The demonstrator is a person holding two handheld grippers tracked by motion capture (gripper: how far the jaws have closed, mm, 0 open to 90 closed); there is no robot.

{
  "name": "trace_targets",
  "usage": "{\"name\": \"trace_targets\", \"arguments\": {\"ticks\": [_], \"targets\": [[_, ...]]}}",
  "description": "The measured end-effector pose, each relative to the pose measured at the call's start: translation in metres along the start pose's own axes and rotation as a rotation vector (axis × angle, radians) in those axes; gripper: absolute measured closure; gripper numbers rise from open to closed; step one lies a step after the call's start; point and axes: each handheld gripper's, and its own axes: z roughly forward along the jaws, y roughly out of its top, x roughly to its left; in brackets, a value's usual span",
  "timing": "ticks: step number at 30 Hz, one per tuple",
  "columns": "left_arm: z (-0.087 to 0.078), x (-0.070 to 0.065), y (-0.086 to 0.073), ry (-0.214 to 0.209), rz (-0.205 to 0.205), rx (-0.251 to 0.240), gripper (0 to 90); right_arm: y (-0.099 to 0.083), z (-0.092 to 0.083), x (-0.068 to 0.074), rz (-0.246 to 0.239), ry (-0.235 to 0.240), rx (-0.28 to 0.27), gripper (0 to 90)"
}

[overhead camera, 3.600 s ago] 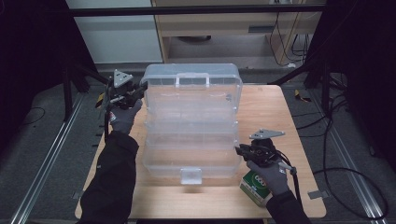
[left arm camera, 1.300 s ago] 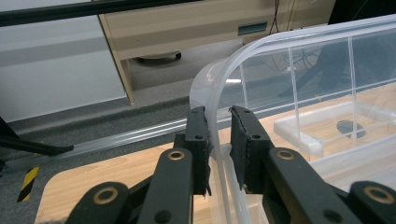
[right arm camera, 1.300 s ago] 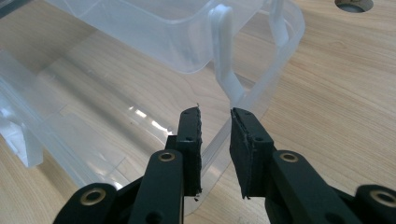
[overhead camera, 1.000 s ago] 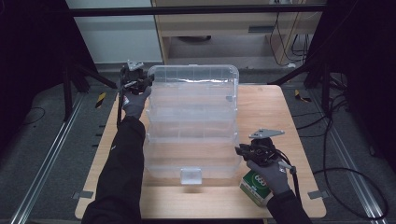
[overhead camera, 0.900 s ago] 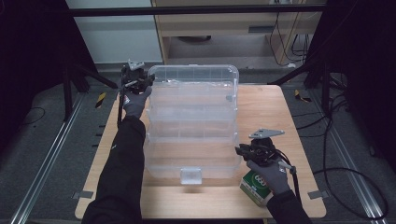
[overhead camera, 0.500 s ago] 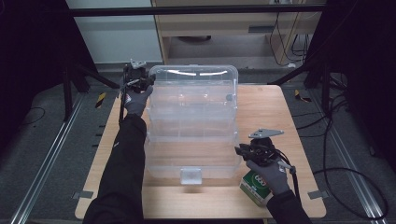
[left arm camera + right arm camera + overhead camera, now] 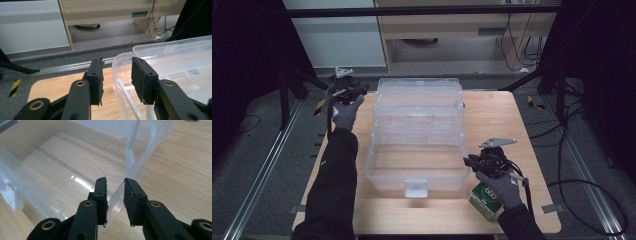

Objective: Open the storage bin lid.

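**Left tool lets go of the opened organiser box**

Standing open in the middle of the pale wooden table [image 7: 492, 112], the clear plastic tiered organiser box [image 7: 417, 130] has its upper trays stepped back toward the far edge and its deep bottom tray nearest the person, white latch tab at the front.

What has just changed is at the box's far left corner. The left tool [image 7: 346, 89] had its jaws close together at that corner a second ago; they have just been opening, and it has drawn a little away to the left of the box. In the left gripper view the left tool [image 7: 116, 75] now stands clearly parted, with the rounded corner of the top tray rim between the pads but neither pad pressing on it. I read that as a release: the trays look fully spread and seem to stay where they are without the left hand.

At the box's near right corner nothing has shifted. The right tool [image 7: 476, 161] sits where it was, and in the right gripper view the right tool [image 7: 115, 195] is narrowly parted around the bottom tray's thin wall, the pads close on either side, apparently steadying it.

Just beside that corner, under the right hand, lies a small green and white carton [image 7: 484, 200], perhaps the next thing for the box.
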Motion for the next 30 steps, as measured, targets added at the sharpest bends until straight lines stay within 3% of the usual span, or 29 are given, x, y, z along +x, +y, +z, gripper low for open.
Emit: {"name": "trace_targets", "arguments": {"ticks": [3, 7, 9, 11, 15, 20, 25, 30], "targets": [[-0.020, 0.001, -0.009, -0.030, -0.003, -0.018, 58.6, 0.000, 0.000, 0.000, 0.007, 0.002, 0.004, 72.7], [-0.044, -0.004, -0.019, -0.059, 0.053, -0.012, 57.5, 0.000, 0.000, 0.000, 0.004, 0.001, 0.002, 72.6], [-0.056, -0.007, -0.024, -0.103, 0.073, -0.032, 57.2, 0.000, 0.000, 0.000, 0.005, 0.001, 0.003, 72.7], [-0.069, -0.012, -0.029, -0.107, 0.089, -0.013, 56.9, 0.000, 0.000, 0.000, 0.006, 0.001, 0.003, 72.6], [-0.089, -0.019, -0.041, -0.156, 0.107, -0.012, 57.2, 0.000, 0.000, 0.000, 0.009, 0.003, 0.005, 72.6], [-0.104, -0.029, -0.058, -0.211, 0.111, 0.019, 59.2, 0.000, 0.000, 0.000, 0.013, 0.002, 0.006, 72.6], [-0.112, -0.042, -0.080, -0.215, 0.161, 0.062, 60.9, 0.000, 0.000, 0.000, 0.013, 0.002, 0.006, 72.6], [-0.109, -0.048, -0.103, -0.223, 0.219, 0.104, 62.5, 0.000, 0.000, 0.000, 0.011, 0.001, 0.006, 72.6]]}}
